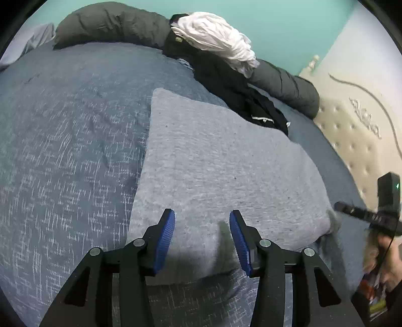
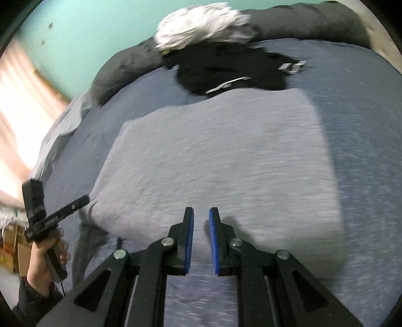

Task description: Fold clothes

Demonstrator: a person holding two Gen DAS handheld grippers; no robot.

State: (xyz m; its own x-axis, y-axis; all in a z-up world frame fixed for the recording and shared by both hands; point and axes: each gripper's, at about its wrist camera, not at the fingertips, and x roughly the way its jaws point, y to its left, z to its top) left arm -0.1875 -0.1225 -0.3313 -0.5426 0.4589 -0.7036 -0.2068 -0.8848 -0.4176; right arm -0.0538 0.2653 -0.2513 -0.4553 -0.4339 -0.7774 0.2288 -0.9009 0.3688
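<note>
A grey garment (image 1: 221,176) (image 2: 221,156) lies folded into a flat rectangle on the blue bedspread (image 1: 62,125) (image 2: 364,125). My left gripper (image 1: 202,216) hovers over its near edge, open, with nothing between the blue pads. My right gripper (image 2: 201,213) hangs over the near part of the same garment, pads a narrow gap apart and empty; this view is blurred. The right gripper (image 1: 338,206) also shows at the garment's right corner in the left wrist view. The left gripper (image 2: 86,198) shows by its left corner, held in a hand (image 2: 42,261).
Behind the grey garment lies a crumpled black garment (image 1: 226,83) (image 2: 226,68) with a bunched white one (image 1: 216,37) (image 2: 201,27) on top. A dark grey rolled duvet (image 1: 108,22) runs along the teal wall. A cream tufted mattress side (image 1: 351,130) stands at the right.
</note>
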